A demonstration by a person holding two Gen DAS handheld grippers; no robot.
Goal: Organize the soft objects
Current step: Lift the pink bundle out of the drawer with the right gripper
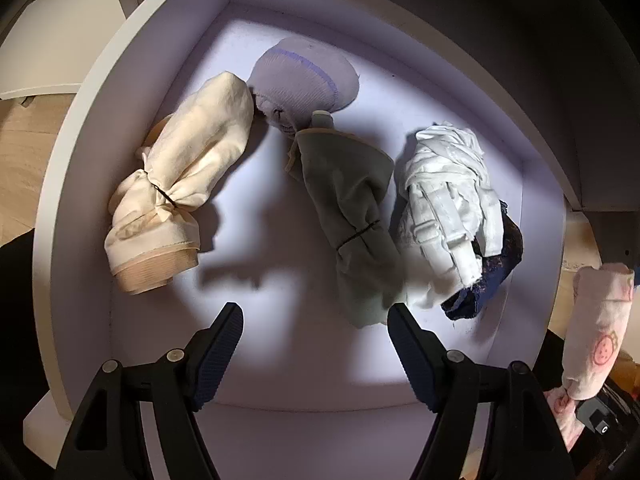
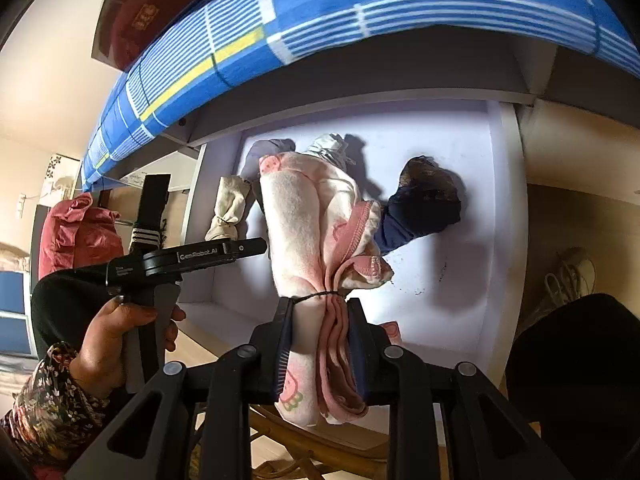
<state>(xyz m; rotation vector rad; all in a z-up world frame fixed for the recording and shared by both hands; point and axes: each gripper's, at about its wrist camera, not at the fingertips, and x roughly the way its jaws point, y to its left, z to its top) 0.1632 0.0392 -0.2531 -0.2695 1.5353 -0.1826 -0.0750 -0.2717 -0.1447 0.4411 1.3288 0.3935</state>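
- While my right gripper (image 2: 320, 320) pinched the pink bundle (image 2: 304, 240) near its tied end, the roll's long axis ran along the fingers, away from the camera, with its free end over the white drawer (image 2: 460, 280).
- I saw the black band (image 2: 316, 295) around the bundle just ahead of the fingertips.
- My left gripper (image 1: 316, 320) was spread wide with nothing between the jaws, pointing steeply down into the drawer.
- In the drawer, the cream bundle (image 1: 176, 184) lay slanted near the left wall, its cuff end toward the camera.
- The grey-green bundle (image 1: 352, 216) lay in the middle, also slanted, one end just beside the right finger.
- The white bundle (image 1: 448, 200) lay just to its right, over a dark blue lace piece (image 1: 492, 280).
- A lilac sock (image 1: 304, 80) lay at the back, touching the cream bundle.
- Bare drawer floor was open between the cream and grey-green bundles, and along the front edge.
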